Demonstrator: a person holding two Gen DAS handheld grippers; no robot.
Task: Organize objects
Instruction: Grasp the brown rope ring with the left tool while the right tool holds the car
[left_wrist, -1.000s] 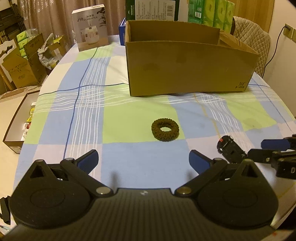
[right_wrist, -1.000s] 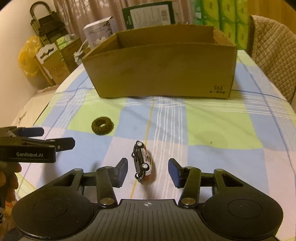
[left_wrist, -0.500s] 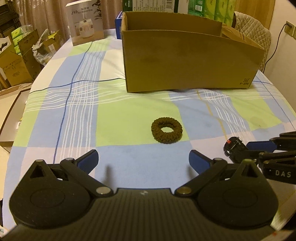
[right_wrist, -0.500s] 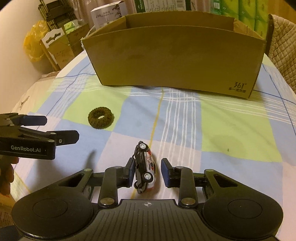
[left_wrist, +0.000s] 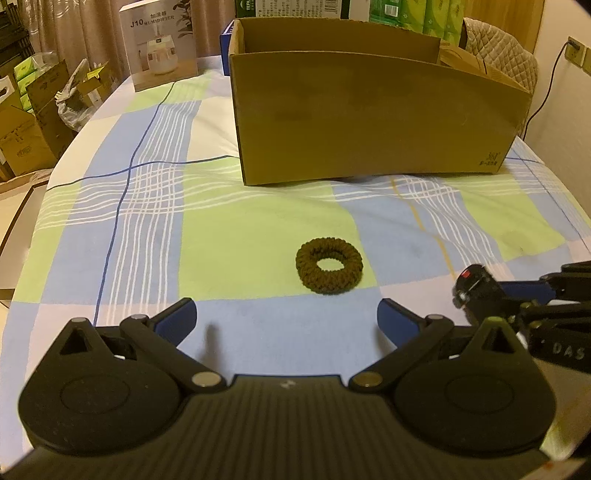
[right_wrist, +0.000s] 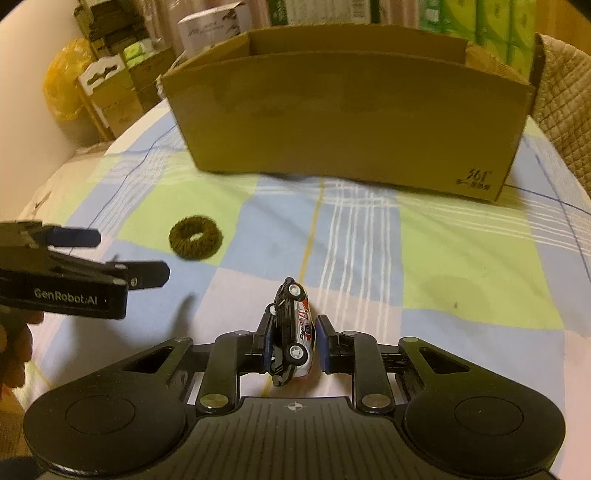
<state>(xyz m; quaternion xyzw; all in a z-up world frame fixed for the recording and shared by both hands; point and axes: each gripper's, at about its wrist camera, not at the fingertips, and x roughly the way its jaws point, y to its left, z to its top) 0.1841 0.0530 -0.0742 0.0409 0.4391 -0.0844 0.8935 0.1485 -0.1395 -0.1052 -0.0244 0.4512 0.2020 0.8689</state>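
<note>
toy car (right_wrist: 293, 334): near centre of the checked cloth (right_wrist: 461, 266), on its side; small, light, rigid, slick shell; hold roof to underside
right gripper (right_wrist: 293, 345): my jaws have just been closing; narrow, pads on the car
left gripper (left_wrist: 286, 319): wide, empty
hair tie (left_wrist: 328, 270): just beyond my left jaws; soft, squashy
cardboard box (right_wrist: 347, 125): far side

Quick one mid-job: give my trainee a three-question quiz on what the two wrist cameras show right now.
1. True or false: the left gripper stands open with nothing between its fingers.
2. What sits between the fingers of the right gripper?
3. The hair tie lies: A) inside the cardboard box, B) on the tablecloth before the box, C) on the floor.

Key: 1 true; 2 the toy car, tipped on its side; 3 B.
</note>
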